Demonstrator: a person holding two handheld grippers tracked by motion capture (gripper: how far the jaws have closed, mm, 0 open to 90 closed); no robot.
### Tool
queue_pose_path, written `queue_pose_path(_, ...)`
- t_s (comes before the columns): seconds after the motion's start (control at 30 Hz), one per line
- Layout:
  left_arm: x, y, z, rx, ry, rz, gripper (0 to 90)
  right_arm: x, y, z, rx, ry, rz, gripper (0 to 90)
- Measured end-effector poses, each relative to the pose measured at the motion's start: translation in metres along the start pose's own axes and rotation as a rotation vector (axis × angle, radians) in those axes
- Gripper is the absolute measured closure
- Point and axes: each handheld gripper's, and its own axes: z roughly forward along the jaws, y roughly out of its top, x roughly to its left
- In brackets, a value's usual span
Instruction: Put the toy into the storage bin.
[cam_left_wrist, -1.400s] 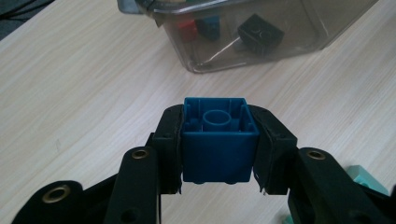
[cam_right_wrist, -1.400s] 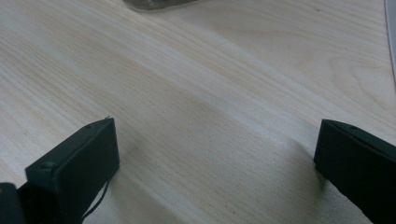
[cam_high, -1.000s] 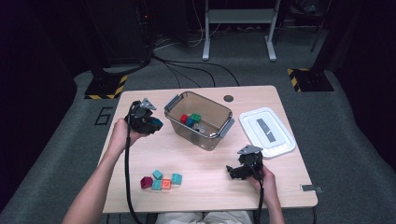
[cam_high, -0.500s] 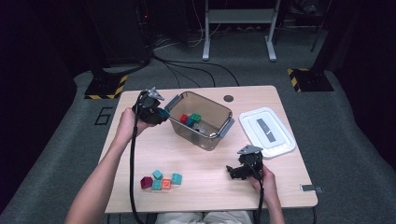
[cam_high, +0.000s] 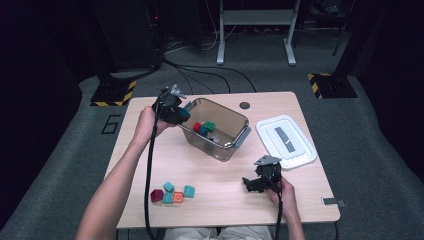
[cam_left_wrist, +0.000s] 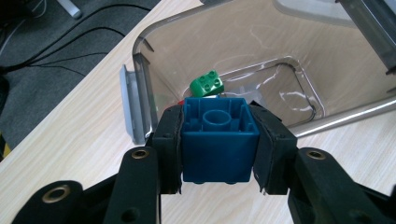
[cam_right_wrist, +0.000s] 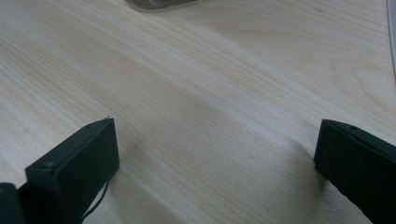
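A blue building block (cam_left_wrist: 218, 140) is clamped between the jaws of the left gripper (cam_left_wrist: 218, 147), its hollow underside turned up; just beyond the jaws a green brick (cam_left_wrist: 208, 83) is seen inside the clear plastic bin (cam_left_wrist: 140, 79). The right gripper (cam_right_wrist: 215, 154) is held wide open over the wooden table (cam_right_wrist: 210, 84), with nothing between its jaws

One readable mark: a large "6" (cam_high: 111, 123) on the grey carpet floor (cam_high: 60, 150), just left of the desk (cam_high: 220, 200) (outlined digit, seen from the high view). Nothing legible on the clear bin (cam_high: 220, 145), the white lid (cam_high: 295, 150) or the blocks. Yellow-black hazard stripes (cam_high: 112, 95) on the stand feet carry no text.
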Motion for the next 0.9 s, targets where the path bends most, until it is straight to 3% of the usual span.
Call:
queue_pose_path(0.4,0.006,0.016,0.030,0.045,-0.006,-0.016,58.7,0.000,0.000,0.000,0.000,-0.002,0.001,0.0)
queue_pose_path(0.9,0.005,0.031,0.058,0.062,-0.026,-0.023,58.6,0.000,0.000,0.000,0.000,-0.002,0.000,0.0)
